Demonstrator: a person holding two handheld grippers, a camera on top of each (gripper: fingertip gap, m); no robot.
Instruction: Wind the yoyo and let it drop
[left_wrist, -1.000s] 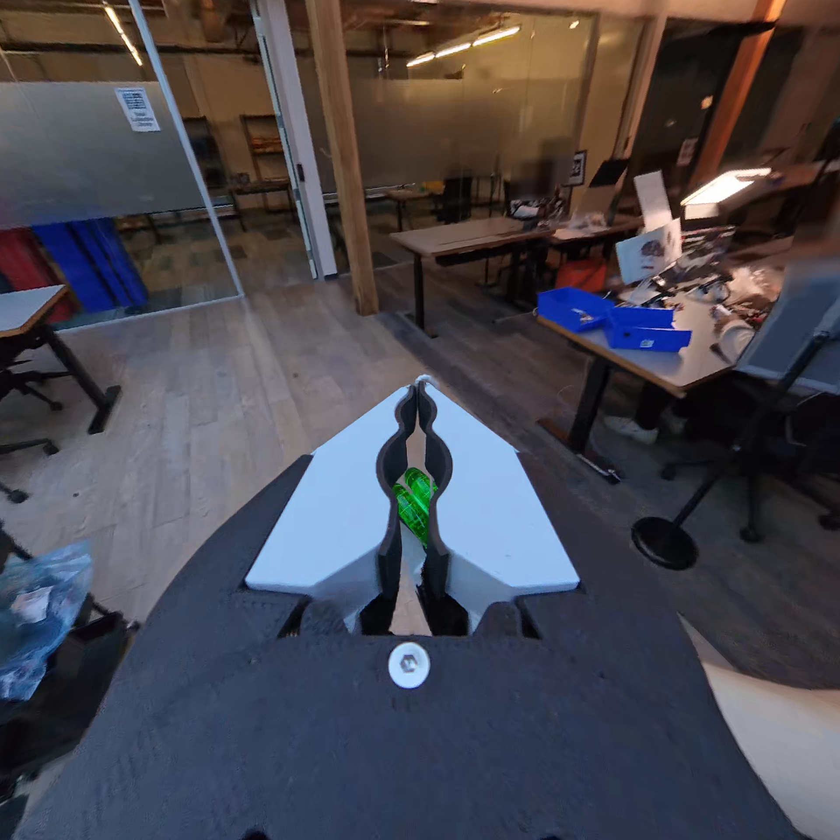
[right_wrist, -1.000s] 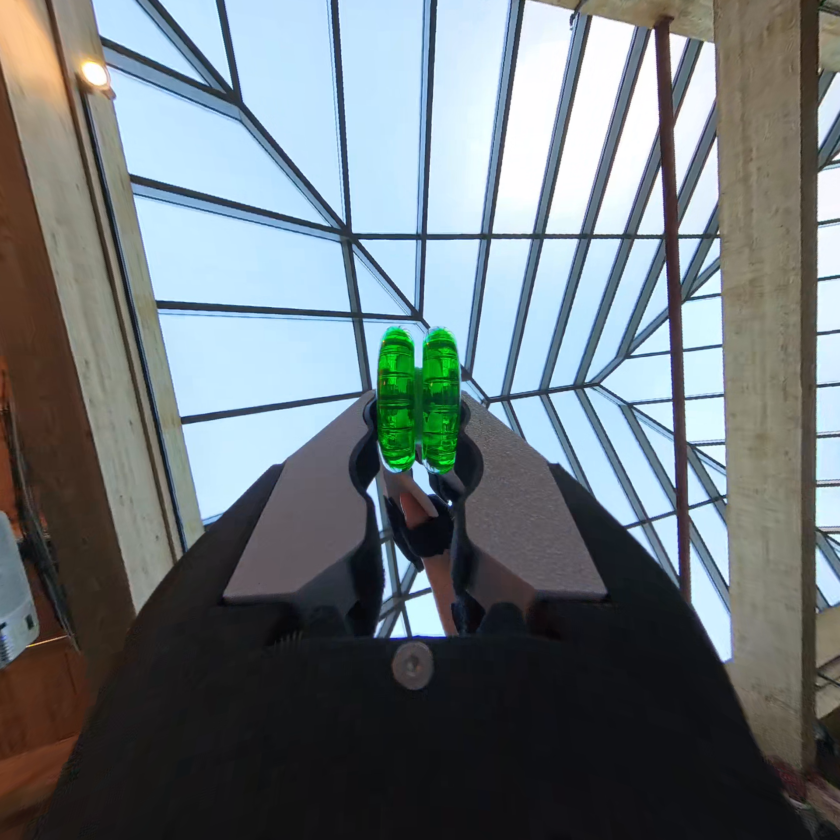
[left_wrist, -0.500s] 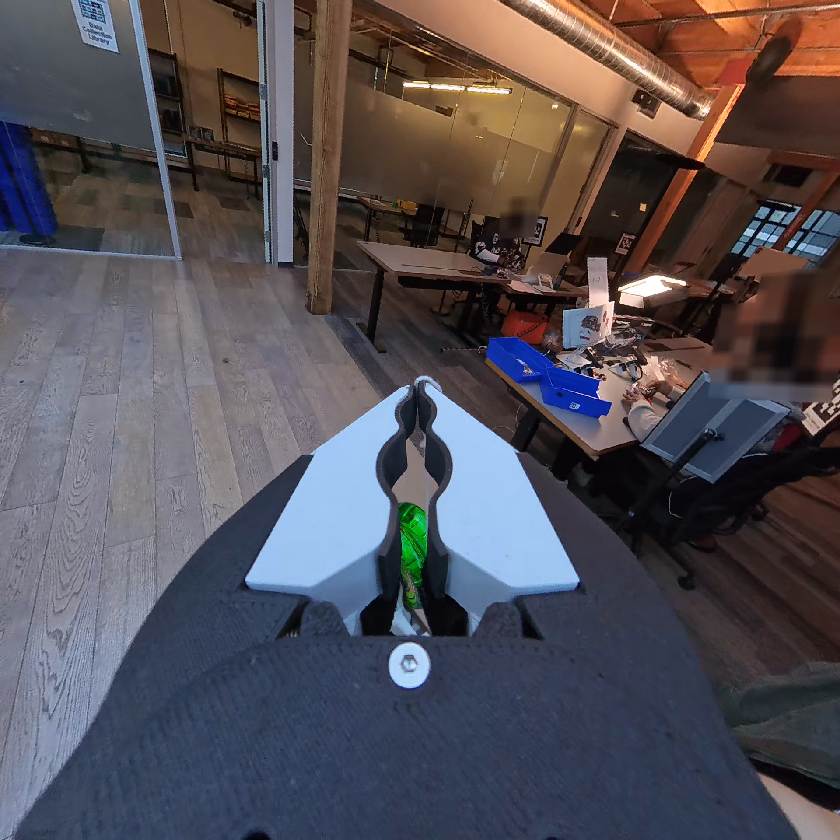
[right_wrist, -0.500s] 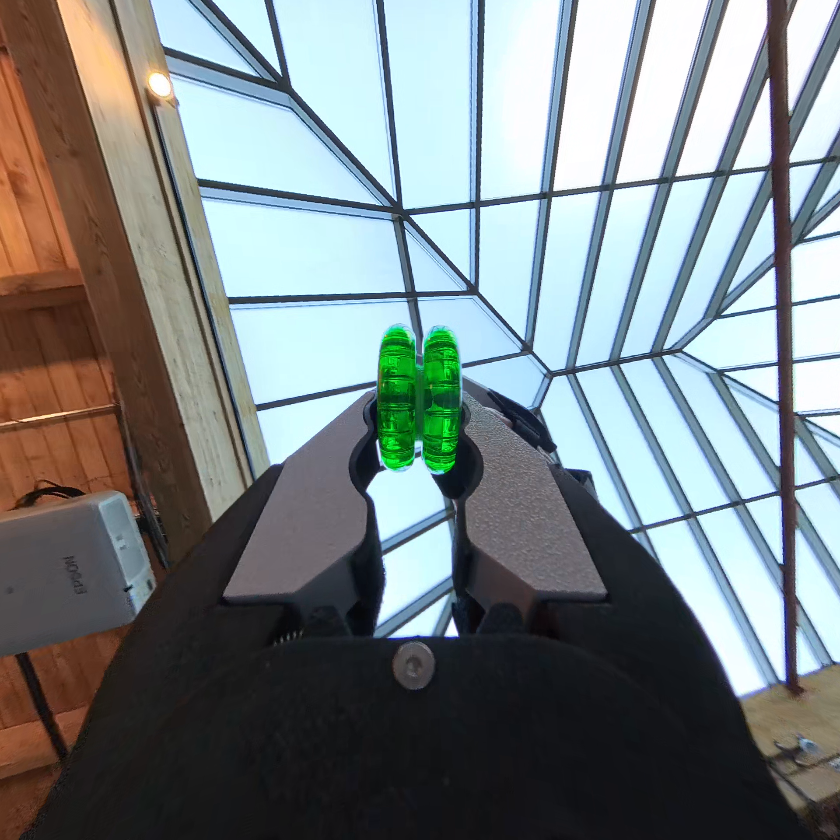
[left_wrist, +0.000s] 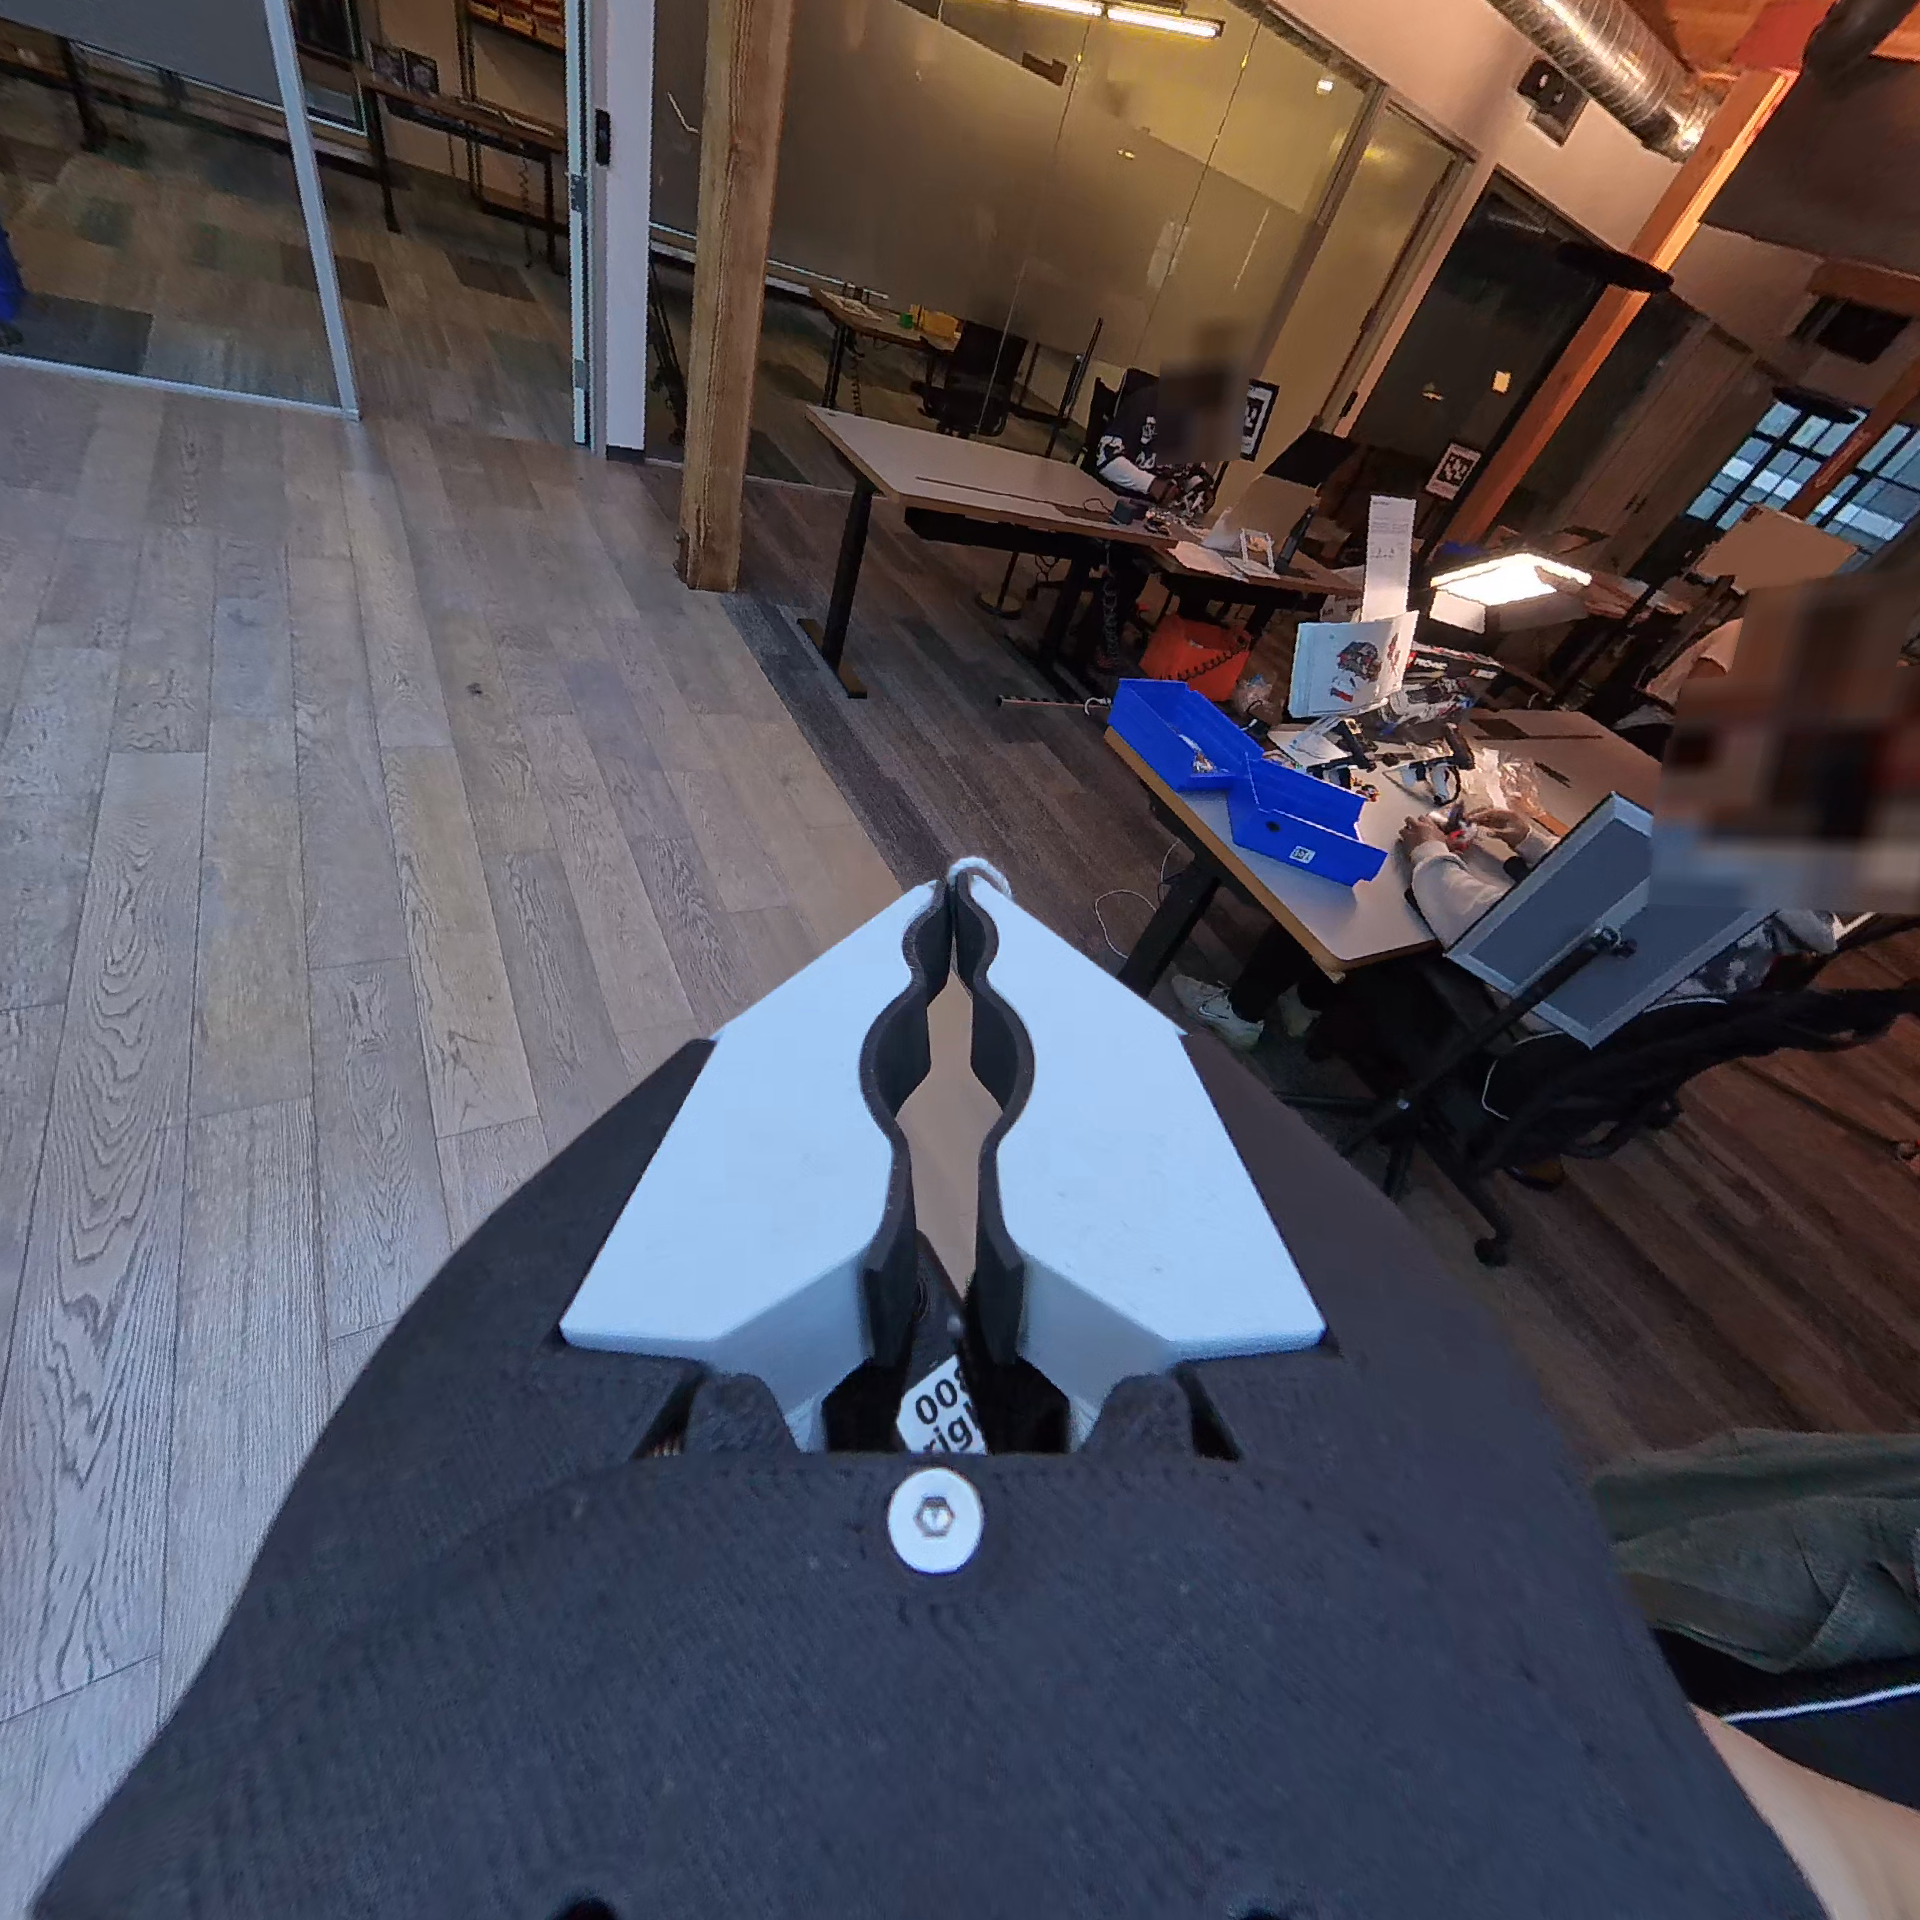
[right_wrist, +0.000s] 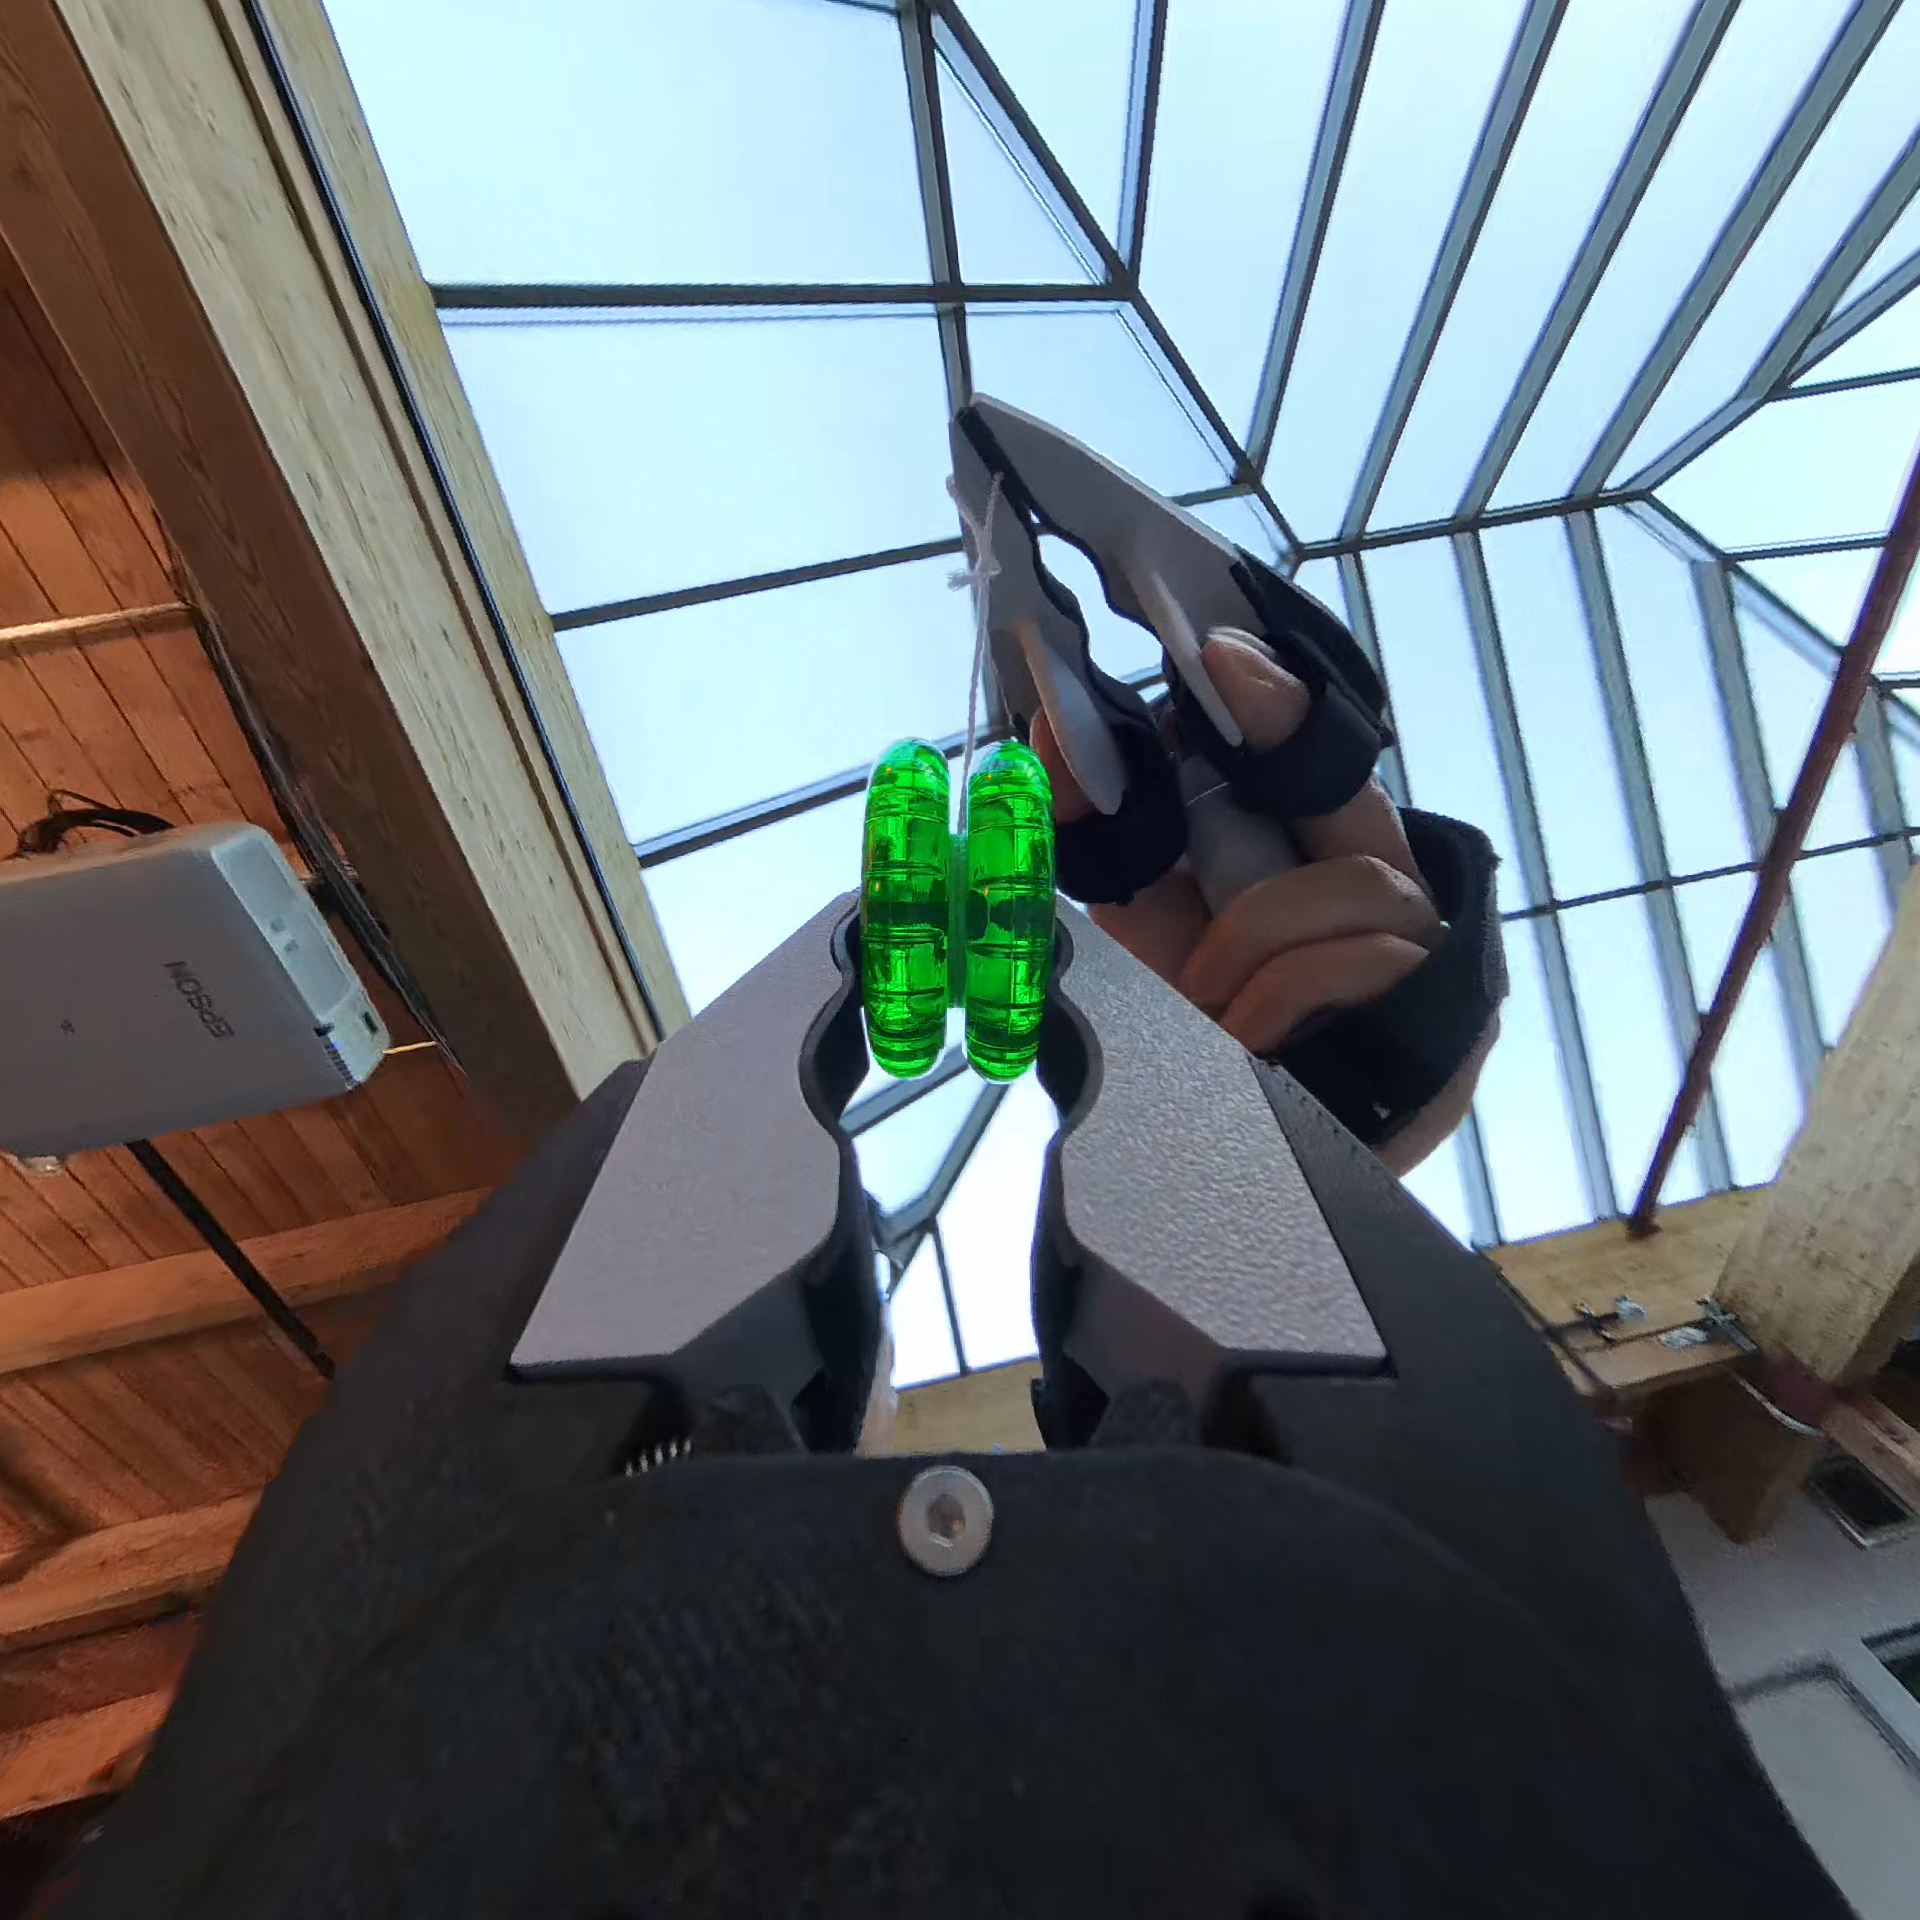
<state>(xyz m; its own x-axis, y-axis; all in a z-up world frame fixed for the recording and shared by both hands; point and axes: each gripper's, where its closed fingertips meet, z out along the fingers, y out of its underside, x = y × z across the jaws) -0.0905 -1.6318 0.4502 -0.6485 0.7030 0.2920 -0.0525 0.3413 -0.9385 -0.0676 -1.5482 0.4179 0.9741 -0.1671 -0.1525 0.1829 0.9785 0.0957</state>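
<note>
Gripping the green yoyo (right_wrist: 957, 912) by its two outer faces, right gripper (right_wrist: 954, 940) points up at the skylight; its fingers are closed on the yoyo, which sits edge-on at the tips with the groove facing the camera. White string (right_wrist: 975, 665) runs up out of the groove, past a small knot, to the left gripper (right_wrist: 982, 457), which hangs just above and to the right of the yoyo. Left fingers are pressed together on the string end; a loop of it pokes out at the tips (left_wrist: 971, 871) in the left wrist view.

Only a short run of string is left outside the groove, so my read is that winding is done or nearly so. How tight the wraps are can't be seen.

Left to do: open the right fingers so the yoyo falls, with the left keeping hold of the string. Drop not yet started.
</note>
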